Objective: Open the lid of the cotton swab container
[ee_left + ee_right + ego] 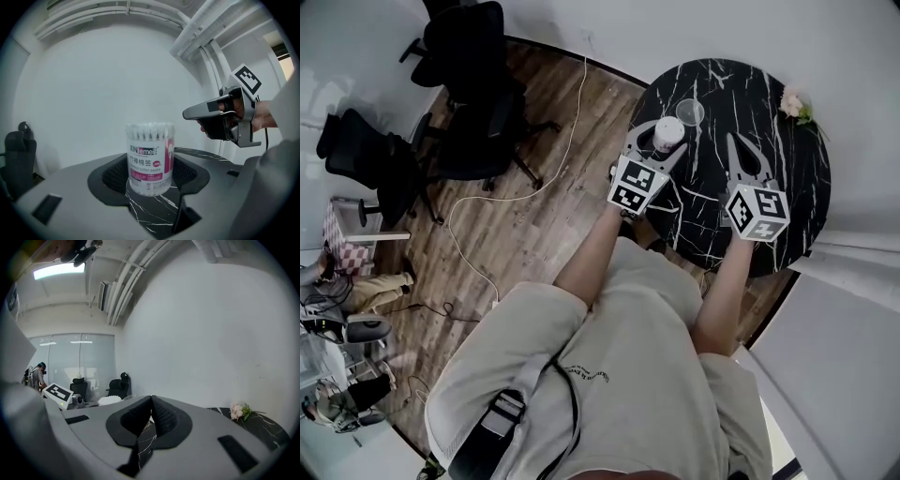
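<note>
**Work surface:** 1 round black table (787, 187) with white marble veining; all task items stand on it.

**Cotton swab container (150, 159):** a clear cylinder with a pink and white label; it stands upright on the left part of the table, in front of the person; white swab tips are packed tightly at its top.

**Lid (690, 112):** a clear round disc, already off the container; it lies flat on the table just beyond the container, on its right, close to it but apart from it.

**Left gripper (667, 141):** its 2 jaws stand apart, 1 on each side of the container; in the left gripper view both black pads meet the container's sides; state: grasping the container.

**Right gripper (734, 142):** it is held over the table to the right of the container and well clear of it; in the left gripper view it sits higher than the container's top; in the right gripper view its 2 pads are pressed together with nothing between them; state: clenched, empty.

**Surroundings:** a small pink flower sprig (794, 104) lies near the table's far right edge; black office chairs (473, 56) stand on the wooden floor (544, 234) to the left; a white cable (502, 199) trails across that floor.
</note>
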Demonstrator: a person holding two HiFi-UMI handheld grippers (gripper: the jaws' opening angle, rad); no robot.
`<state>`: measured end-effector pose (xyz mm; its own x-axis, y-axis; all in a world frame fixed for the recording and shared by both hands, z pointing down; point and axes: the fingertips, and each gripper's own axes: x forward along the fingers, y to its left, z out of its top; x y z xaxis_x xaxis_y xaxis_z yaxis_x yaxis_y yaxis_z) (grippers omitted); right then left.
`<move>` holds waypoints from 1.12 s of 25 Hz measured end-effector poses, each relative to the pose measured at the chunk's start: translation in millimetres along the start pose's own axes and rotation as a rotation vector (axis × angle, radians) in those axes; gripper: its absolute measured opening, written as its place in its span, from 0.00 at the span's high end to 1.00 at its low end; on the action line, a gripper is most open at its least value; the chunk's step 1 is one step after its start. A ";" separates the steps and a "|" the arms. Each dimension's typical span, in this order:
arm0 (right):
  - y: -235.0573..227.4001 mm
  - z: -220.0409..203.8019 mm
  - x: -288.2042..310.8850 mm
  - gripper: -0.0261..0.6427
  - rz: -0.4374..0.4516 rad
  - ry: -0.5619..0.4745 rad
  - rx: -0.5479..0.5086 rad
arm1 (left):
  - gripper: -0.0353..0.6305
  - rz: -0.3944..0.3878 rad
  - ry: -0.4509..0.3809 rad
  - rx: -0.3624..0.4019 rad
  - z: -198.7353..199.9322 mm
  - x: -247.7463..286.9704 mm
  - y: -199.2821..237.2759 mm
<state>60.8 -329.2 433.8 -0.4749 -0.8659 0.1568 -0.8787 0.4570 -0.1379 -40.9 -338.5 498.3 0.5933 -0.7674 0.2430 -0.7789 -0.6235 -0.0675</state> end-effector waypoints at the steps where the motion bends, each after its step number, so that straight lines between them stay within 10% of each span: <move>1: -0.3 -1.3 0.0 0.91 0.003 0.002 0.007 | 0.55 -0.001 0.000 0.001 0.0 -0.3 -0.3; 28: 2.7 -22.6 -19.6 0.91 0.085 0.030 0.111 | 0.55 -0.016 0.003 -0.036 -10.9 -13.4 -14.5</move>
<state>66.6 -306.4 452.4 -0.5500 -0.8180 0.1686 -0.8254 0.5016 -0.2592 -39.8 -317.6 506.6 0.6053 -0.7568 0.2466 -0.7761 -0.6300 -0.0283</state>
